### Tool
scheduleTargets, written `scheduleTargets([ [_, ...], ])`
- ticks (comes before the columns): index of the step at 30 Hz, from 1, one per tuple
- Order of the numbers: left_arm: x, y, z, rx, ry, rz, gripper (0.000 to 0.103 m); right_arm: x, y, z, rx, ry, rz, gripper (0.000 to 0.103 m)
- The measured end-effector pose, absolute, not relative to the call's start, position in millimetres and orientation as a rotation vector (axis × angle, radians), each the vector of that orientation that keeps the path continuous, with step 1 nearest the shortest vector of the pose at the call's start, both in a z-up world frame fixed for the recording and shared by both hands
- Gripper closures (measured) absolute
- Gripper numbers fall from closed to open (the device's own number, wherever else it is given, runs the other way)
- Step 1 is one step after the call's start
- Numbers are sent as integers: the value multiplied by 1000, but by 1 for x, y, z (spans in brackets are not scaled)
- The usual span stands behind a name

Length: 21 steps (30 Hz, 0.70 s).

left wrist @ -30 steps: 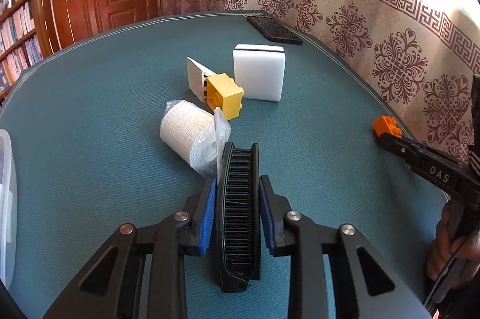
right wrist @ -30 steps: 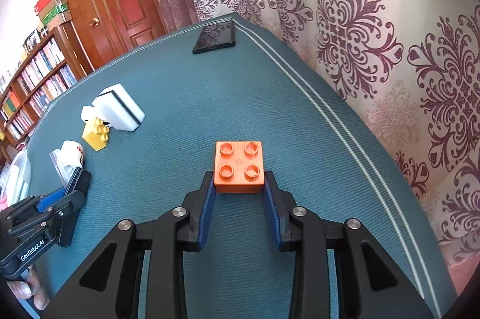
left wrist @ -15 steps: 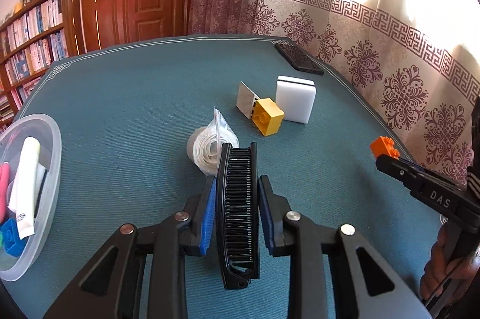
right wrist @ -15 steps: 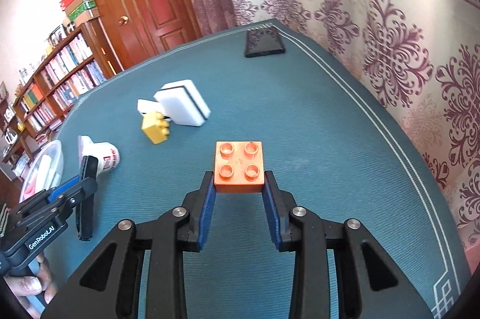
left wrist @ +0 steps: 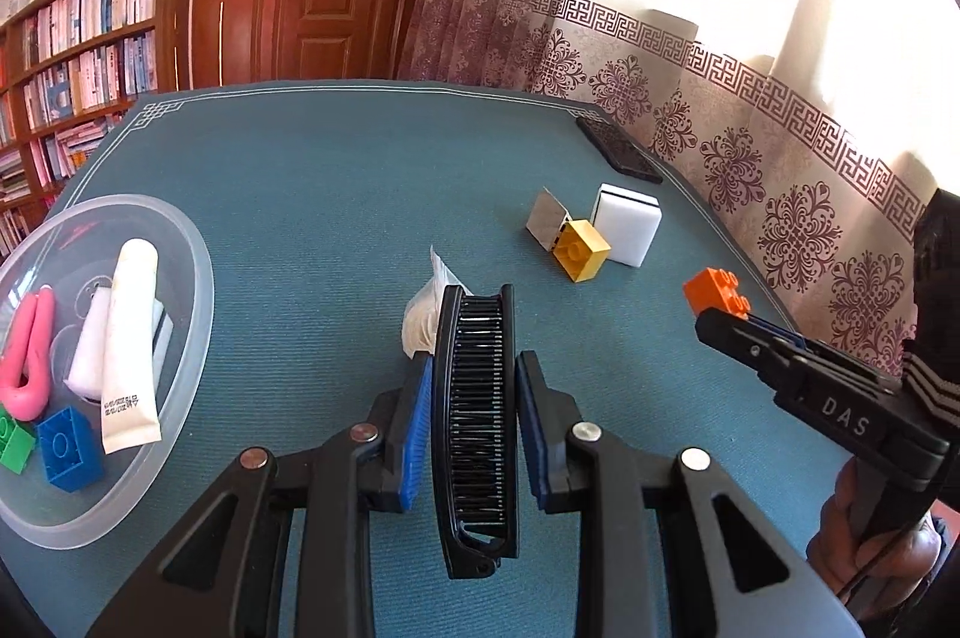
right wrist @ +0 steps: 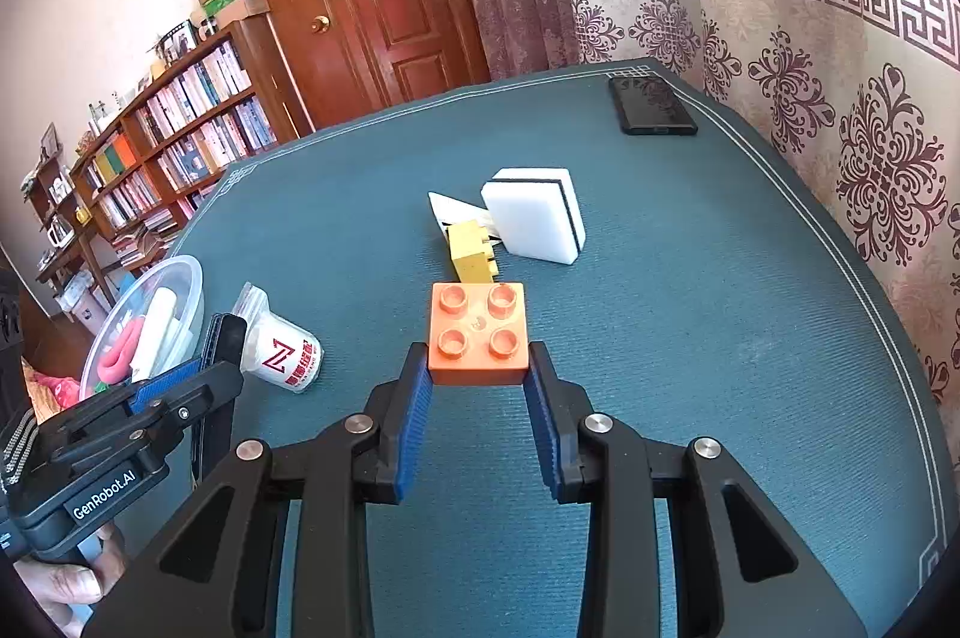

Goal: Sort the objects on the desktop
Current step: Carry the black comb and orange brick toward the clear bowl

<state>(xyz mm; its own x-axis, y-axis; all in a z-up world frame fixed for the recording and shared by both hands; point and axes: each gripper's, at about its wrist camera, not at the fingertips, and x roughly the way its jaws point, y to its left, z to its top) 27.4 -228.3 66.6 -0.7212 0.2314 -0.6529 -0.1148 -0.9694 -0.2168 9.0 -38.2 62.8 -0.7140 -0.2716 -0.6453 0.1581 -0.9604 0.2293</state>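
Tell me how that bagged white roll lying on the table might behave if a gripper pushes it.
The bagged white roll lies on its round side, so it would probably roll. Its loose clear bag looks slippery and may crumple or slide first. It seems light, likely shifting easily on the table.

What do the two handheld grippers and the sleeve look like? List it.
Left gripper: black plastic linkage arms, silver rivets, ribbed blue pads lining the jaws, white "GenRobot.AI" lettering on its body. Right gripper: same black build, rivets and blue pads, marked "DAS". The sleeve is dark with pale stripes.
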Motion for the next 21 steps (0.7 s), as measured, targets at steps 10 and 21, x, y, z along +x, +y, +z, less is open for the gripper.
scheduleTargets([
  [10,47,-225,46,-1139,-233,2696,72,17,-34,55,1076,-259,-2695,69],
  [21,64,-226,25,-1226,-219,2709,46,24,-27,42,1098,-289,-2668,69],
])
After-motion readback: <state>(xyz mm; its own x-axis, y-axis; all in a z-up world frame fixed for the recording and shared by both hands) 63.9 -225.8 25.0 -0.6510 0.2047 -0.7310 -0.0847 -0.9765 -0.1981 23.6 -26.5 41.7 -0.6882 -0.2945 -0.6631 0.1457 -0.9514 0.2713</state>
